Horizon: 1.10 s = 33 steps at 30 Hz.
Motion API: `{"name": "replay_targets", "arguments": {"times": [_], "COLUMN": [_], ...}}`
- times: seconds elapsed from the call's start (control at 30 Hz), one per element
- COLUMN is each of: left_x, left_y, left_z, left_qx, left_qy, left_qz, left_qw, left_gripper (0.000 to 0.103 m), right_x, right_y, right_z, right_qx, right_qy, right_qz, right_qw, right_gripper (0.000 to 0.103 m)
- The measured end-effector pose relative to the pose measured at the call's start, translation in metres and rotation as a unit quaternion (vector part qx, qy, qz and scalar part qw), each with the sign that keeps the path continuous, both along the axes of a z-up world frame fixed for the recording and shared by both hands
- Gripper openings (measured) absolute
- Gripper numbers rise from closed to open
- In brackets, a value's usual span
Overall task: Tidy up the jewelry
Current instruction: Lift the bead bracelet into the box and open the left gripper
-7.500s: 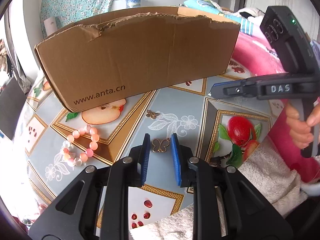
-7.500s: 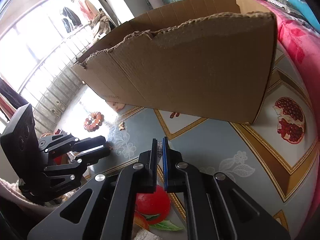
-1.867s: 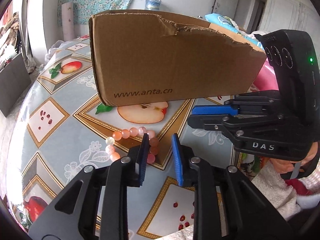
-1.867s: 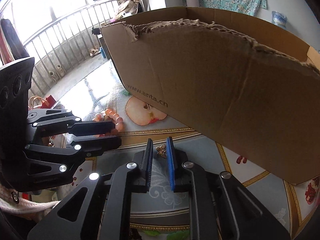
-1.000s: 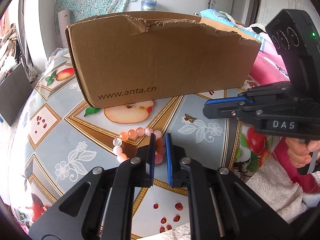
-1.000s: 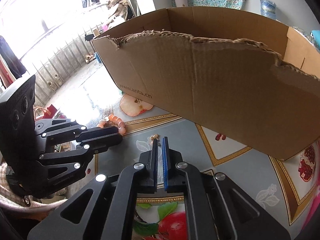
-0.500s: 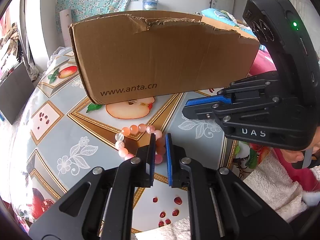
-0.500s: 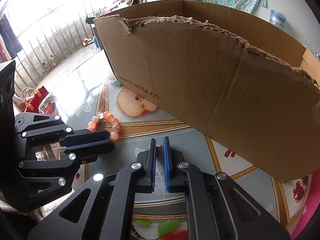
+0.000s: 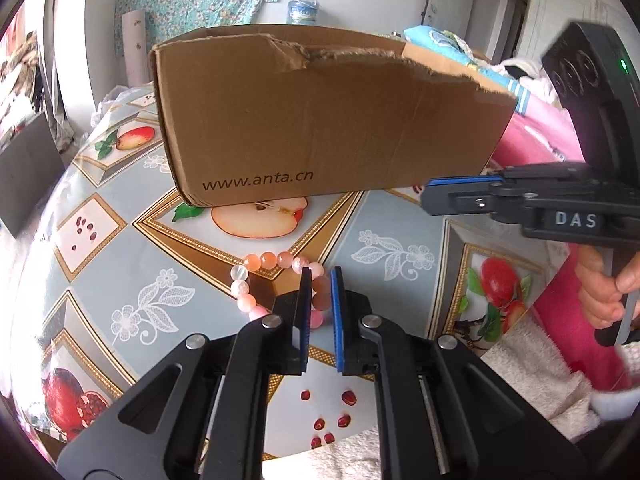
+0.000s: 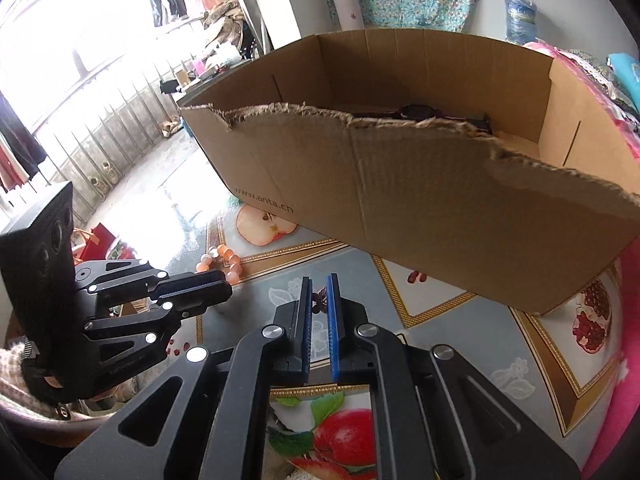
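A bracelet of pink and orange beads (image 9: 262, 259) lies on the fruit-patterned tablecloth (image 9: 132, 256). My left gripper (image 9: 320, 276) is shut on the beads at its right side. In the right wrist view the same bracelet (image 10: 224, 256) shows beyond the left gripper (image 10: 229, 286). My right gripper (image 10: 320, 280) is shut on a small bronze butterfly charm (image 10: 320, 298), held above the table in front of the torn cardboard box (image 10: 420, 208). From the left wrist view that box (image 9: 320, 120) stands behind the bracelet, with the right gripper (image 9: 430, 196) at its right end.
Dark items (image 10: 420, 112) lie inside the box. A white towel (image 9: 532, 380) covers the table's near right edge, beside pink bedding (image 9: 536, 132). A hand (image 9: 600, 296) holds the right gripper's handle. A balcony railing (image 10: 100, 152) runs past the table's left side.
My right gripper dipped toward the table and rose again with the butterfly charm between its pads. My left gripper stayed on the bracelet.
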State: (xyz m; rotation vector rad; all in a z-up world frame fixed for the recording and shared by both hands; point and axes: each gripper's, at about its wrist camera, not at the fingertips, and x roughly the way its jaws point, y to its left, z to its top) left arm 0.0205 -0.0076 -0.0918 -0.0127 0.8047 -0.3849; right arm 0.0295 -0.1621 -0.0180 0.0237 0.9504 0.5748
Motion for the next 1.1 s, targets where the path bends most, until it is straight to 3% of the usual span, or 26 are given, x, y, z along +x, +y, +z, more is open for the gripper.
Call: {"name": "replay_targets", "arguments": {"times": [0.27,0.5,0.63,0.73,0.8,0.87,0.93,1.03,1.1], "left_x": [0.0,0.005,0.016,0.034,0.057,0.093,0.127,0.168,0.187], "left_y": [0.039,0.069,0.076,0.069,0.056,0.038,0.023,0.0,-0.014], "left_z": [0.041,0.089,0.13,0.16,0.172,0.173,0.162,0.14,0.121], "left_qx": [-0.119,-0.253,-0.28,-0.246,-0.191,-0.125,-0.077,0.005,0.064], "left_qy": [-0.01,-0.026,-0.061,-0.081,-0.08,-0.057,-0.014,0.035,0.059], "left_qz": [0.016,-0.009,-0.033,-0.05,-0.05,-0.046,-0.043,-0.054,-0.063], "left_qw": [0.9927,0.9671,0.9575,0.9645,0.9769,0.9894,0.996,0.9979,0.9943], "left_gripper": [0.008,0.008,0.008,0.008,0.008,0.008,0.008,0.008,0.008], "right_x": [-0.001,0.03,0.068,0.103,0.132,0.154,0.174,0.194,0.205], "right_y": [-0.021,-0.033,-0.026,-0.017,-0.011,-0.006,0.001,0.009,0.014], "right_z": [0.055,0.104,0.116,0.111,0.098,0.081,0.061,0.04,0.028], "right_qx": [0.073,0.121,0.123,0.091,0.072,0.053,0.032,0.002,-0.012], "right_qy": [-0.035,-0.069,-0.043,-0.007,0.038,0.075,0.113,0.149,0.17], "right_qz": [-0.01,0.01,0.022,0.027,0.03,0.03,0.034,0.04,0.045], "right_qw": [0.997,0.99,0.991,0.995,0.996,0.995,0.993,0.988,0.984], "right_gripper": [0.007,0.007,0.007,0.007,0.007,0.007,0.007,0.007,0.007]}}
